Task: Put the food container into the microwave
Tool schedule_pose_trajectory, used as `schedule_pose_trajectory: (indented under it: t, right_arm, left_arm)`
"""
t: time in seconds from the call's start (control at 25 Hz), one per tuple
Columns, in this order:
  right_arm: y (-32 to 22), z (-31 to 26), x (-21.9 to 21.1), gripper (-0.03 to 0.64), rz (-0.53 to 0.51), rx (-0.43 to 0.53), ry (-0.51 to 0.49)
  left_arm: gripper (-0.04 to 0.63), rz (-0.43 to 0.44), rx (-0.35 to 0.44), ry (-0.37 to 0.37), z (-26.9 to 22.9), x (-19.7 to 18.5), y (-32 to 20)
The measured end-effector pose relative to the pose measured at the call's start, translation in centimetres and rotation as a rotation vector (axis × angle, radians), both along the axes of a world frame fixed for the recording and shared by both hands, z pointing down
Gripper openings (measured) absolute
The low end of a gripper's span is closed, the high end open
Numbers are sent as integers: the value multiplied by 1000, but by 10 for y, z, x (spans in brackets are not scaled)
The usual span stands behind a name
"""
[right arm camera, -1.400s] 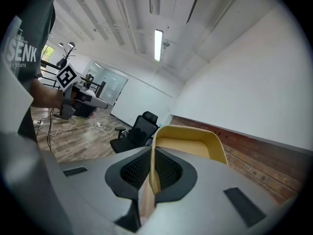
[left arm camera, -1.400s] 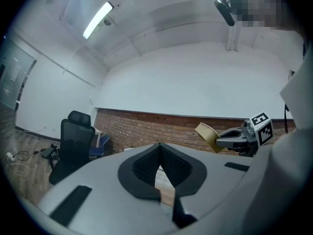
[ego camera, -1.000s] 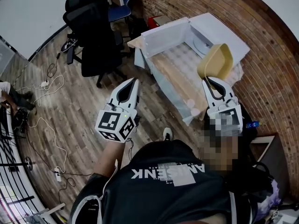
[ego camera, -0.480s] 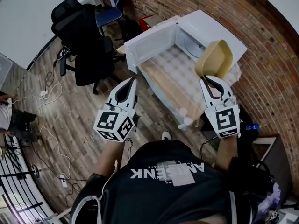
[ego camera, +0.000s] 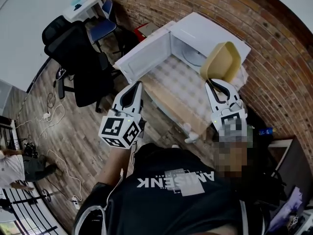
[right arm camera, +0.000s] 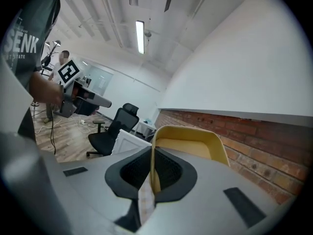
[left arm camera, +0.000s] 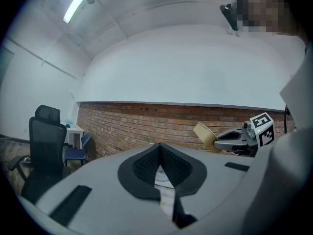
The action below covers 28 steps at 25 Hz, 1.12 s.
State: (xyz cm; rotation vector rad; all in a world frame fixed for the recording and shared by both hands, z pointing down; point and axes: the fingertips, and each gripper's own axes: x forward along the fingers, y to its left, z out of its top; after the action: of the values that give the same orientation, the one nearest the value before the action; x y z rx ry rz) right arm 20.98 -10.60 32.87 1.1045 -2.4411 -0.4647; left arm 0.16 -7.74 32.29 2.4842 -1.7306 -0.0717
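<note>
Since a second ago, the white box-shaped microwave (ego camera: 211, 30) and its cloth-covered wooden table (ego camera: 168, 98) have been brought closer under both grippers. Nearest, the left gripper (ego camera: 138, 86) (left arm camera: 159, 147) is held by the table's near edge with jaws shut together and empty, while the right gripper (ego camera: 215, 83) (right arm camera: 152, 153) is clamped on the rim of the pale yellow plastic food container (ego camera: 221, 61) (right arm camera: 188, 141), tilted on edge above the table. Beyond, the microwave's cavity is fronted by open room, its white door (ego camera: 142, 58) swung wide leftward, with the red brick wall (ego camera: 274, 67) close behind.

Bright, even ceiling-strip light — fisheye bending at edges, soft shadows
</note>
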Motion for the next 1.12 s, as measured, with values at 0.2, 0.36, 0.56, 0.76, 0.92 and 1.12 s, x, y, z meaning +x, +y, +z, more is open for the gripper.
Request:
schedule_pose_trajectory:
  t: [0.2,0.36,0.56,0.76,0.92,1.12]
  right_arm:
    - [-16,2,-14,51,26,-34,-12]
    - [-35,3,-31,51,103,-38,4]
    - [-62,1,-60,51,231,-29,8]
    - [-88,-1,-80,51,317,-48,36]
    - [-105,1,-95,51,371,-55,53]
    - [-120,5,-112,51,423,-66,68]
  left_arm:
    - [11,43,23,16,-1,-14,-39]
    - [11,104,40,34,3,-37,-72]
    - [11,185,43,38,5,-80,-120]
    - [11,253,38,60,8,-106,-166]
    - [11,307,23,66,15,-120,-190]
    - [11,364,8,65,18,-134,-214]
